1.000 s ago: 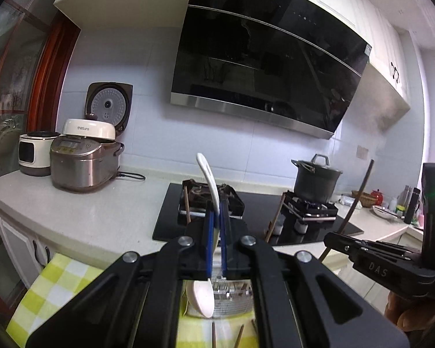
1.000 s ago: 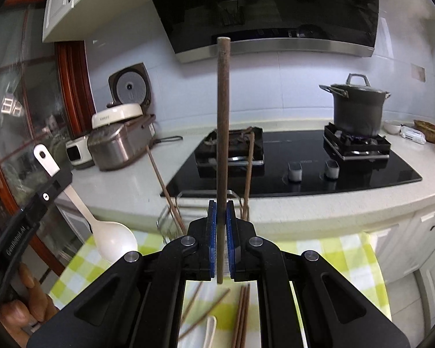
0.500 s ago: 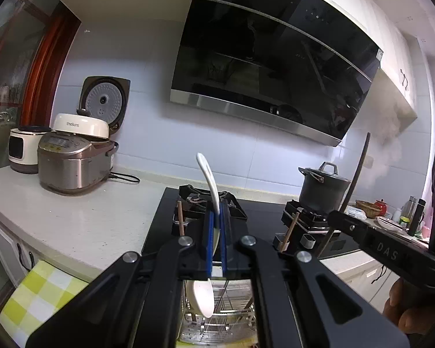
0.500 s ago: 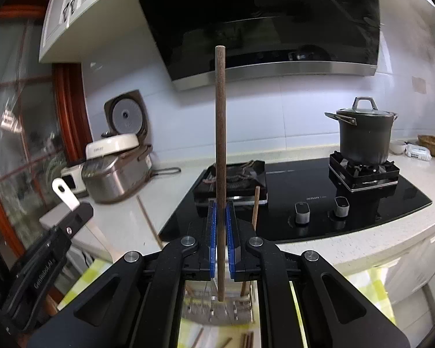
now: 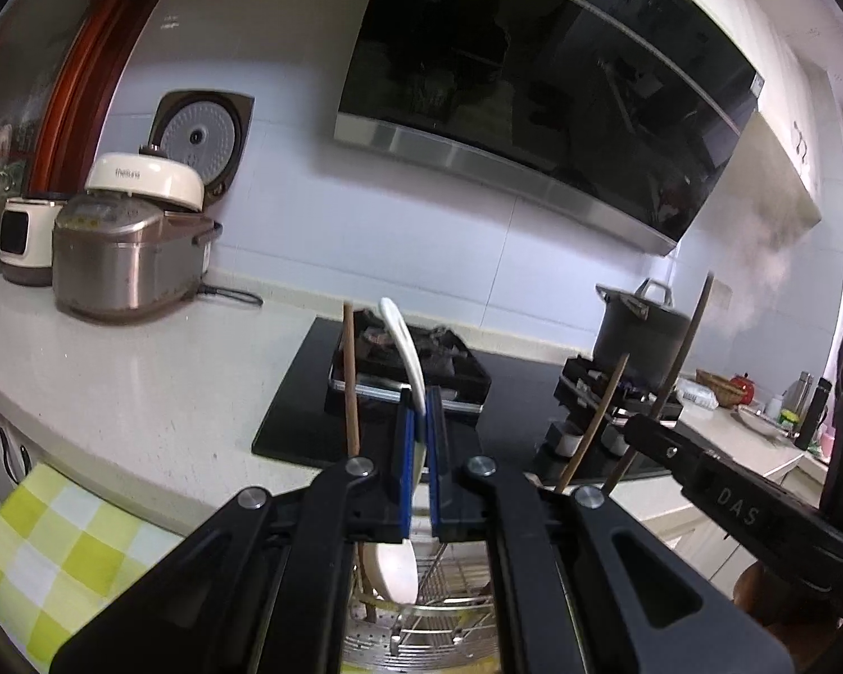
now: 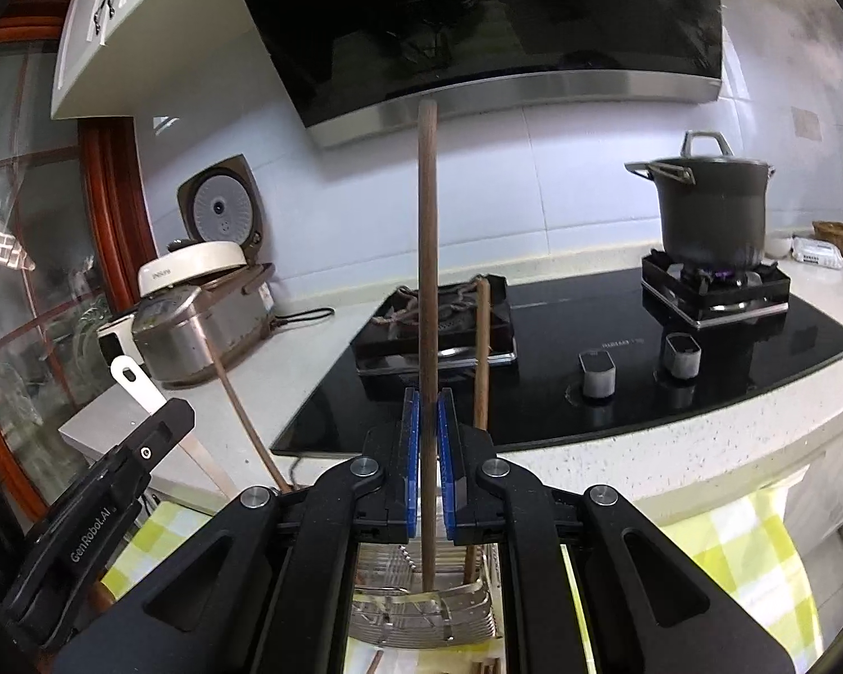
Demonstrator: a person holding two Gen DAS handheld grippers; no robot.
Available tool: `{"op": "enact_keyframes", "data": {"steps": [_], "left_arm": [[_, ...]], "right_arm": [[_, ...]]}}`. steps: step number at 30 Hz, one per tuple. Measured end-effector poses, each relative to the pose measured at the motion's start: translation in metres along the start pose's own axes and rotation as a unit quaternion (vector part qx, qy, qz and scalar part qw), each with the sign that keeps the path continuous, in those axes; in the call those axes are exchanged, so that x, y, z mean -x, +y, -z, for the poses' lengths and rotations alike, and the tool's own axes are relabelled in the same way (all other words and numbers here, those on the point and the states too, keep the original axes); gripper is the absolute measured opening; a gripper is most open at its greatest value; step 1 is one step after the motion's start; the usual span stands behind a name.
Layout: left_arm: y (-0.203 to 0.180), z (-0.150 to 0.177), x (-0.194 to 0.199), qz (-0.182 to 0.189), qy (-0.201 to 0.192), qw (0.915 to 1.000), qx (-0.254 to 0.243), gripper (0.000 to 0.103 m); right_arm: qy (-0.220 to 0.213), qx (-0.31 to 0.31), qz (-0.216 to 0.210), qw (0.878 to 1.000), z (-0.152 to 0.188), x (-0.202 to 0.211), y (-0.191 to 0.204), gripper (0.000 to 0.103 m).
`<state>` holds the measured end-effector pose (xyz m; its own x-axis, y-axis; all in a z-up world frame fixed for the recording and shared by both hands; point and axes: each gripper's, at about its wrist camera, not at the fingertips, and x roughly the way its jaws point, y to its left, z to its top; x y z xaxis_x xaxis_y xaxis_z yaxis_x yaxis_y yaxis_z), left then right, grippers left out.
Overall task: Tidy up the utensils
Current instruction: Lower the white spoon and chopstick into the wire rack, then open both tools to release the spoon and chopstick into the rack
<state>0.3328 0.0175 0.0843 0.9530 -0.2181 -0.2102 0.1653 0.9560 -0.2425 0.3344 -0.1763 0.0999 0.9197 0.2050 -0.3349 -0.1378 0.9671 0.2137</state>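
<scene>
Jaws on both sides are clamped. Left gripper [image 5: 416, 466] has its blue pads pinched on the stem of a white spoon [image 5: 404, 348]; handle points up and away, bowl hangs below the jaws, right over the wire utensil rack [image 5: 421, 623]. I can't tell if the bowl touches the rack.

Right gripper [image 6: 428, 466] has its jaws squeezed on a dark wooden chopstick [image 6: 427, 258], held upright, lower tip down inside the rack [image 6: 421, 601] between the wires. From my feed I can't tell if the tip sits on the bottom.

Already standing in the rack: one lighter chopstick [image 6: 481, 348] just right of the held one, another leaning out to the left [image 6: 241, 410].

Rack sits on a yellow-green checked cloth [image 5: 45, 556], in front of the white desk [image 5: 140, 387].

On the desk: black glass stove [image 6: 646, 337] with a dark lidded pot [image 6: 714, 208] on the right burner, flame visible under it. Rice cooker [image 5: 123, 258] with its lid open at far left. Range hood [image 5: 534, 84] above.

Each wrist view catches the other gripper at its edge, the two close together over the rack.
</scene>
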Motion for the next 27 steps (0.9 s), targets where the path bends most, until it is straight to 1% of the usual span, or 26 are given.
{"op": "enact_keyframes", "data": {"steps": [5, 6, 7, 8, 9, 11, 13, 14, 15, 16, 17, 18, 20, 23, 24, 27], "left_arm": [[0.005, 0.017, -0.009, -0.007, 0.017, 0.9998, 0.001, 0.005], [0.005, 0.020, -0.011, -0.007, 0.021, 0.9998, 0.000, 0.008], [0.005, 0.022, -0.010, -0.009, 0.023, 0.9997, -0.001, 0.014], [0.005, 0.025, -0.009, -0.012, 0.024, 0.9996, -0.003, 0.027], [0.005, 0.025, -0.008, -0.013, 0.023, 0.9997, -0.003, 0.038], [0.006, 0.026, -0.005, -0.017, 0.021, 0.9996, -0.001, 0.048], [0.007, 0.026, 0.001, -0.022, 0.021, 0.9995, 0.001, 0.053], [0.009, 0.027, 0.006, -0.030, 0.016, 0.9994, 0.001, 0.057], [0.010, 0.027, 0.011, -0.036, 0.011, 0.9993, 0.003, 0.062], [0.012, 0.027, 0.018, -0.042, 0.002, 0.9991, 0.005, 0.064], [0.013, 0.027, 0.024, -0.046, -0.004, 0.9989, 0.006, 0.067], [0.015, 0.028, 0.031, -0.050, -0.009, 0.9987, 0.005, 0.069], [0.016, 0.030, 0.046, -0.060, -0.014, 0.9981, -0.002, 0.071], [0.019, 0.036, 0.067, -0.064, -0.011, 0.9978, -0.009, 0.076], [0.019, 0.038, 0.074, -0.065, -0.007, 0.9978, -0.014, 0.078], [0.019, 0.046, 0.091, -0.073, 0.019, 0.9965, -0.035, 0.083]], "right_arm": [[0.015, -0.001, 0.010, 1.000, 0.017, -0.010, -0.007, 0.009], [0.015, -0.001, 0.011, 1.000, 0.019, -0.011, -0.008, 0.009], [0.014, -0.002, 0.013, 1.000, 0.021, -0.011, -0.009, 0.009], [0.016, -0.003, 0.016, 1.000, 0.024, -0.010, -0.010, 0.010], [0.016, -0.003, 0.018, 1.000, 0.026, -0.009, -0.011, 0.011], [0.015, -0.007, 0.024, 1.000, 0.028, -0.005, -0.015, 0.011], [0.014, -0.010, 0.031, 0.999, 0.030, 0.000, -0.018, 0.017], [0.010, -0.012, 0.038, 0.999, 0.032, 0.006, -0.020, 0.028], [0.003, -0.014, 0.043, 0.999, 0.033, 0.012, -0.023, 0.040], [-0.003, -0.016, 0.049, 0.999, 0.034, 0.017, -0.025, 0.048], [-0.014, -0.017, 0.059, 0.998, 0.037, 0.026, -0.028, 0.060], [-0.023, -0.017, 0.067, 0.997, 0.039, 0.035, -0.030, 0.065], [-0.030, -0.015, 0.078, 0.996, 0.045, 0.049, -0.034, 0.070], [-0.031, -0.009, 0.089, 0.996, 0.057, 0.067, -0.036, 0.076], [-0.029, -0.004, 0.093, 0.995, 0.063, 0.072, -0.036, 0.079], [-0.010, 0.007, 0.100, 0.995, 0.081, 0.087, -0.038, 0.080]]}}
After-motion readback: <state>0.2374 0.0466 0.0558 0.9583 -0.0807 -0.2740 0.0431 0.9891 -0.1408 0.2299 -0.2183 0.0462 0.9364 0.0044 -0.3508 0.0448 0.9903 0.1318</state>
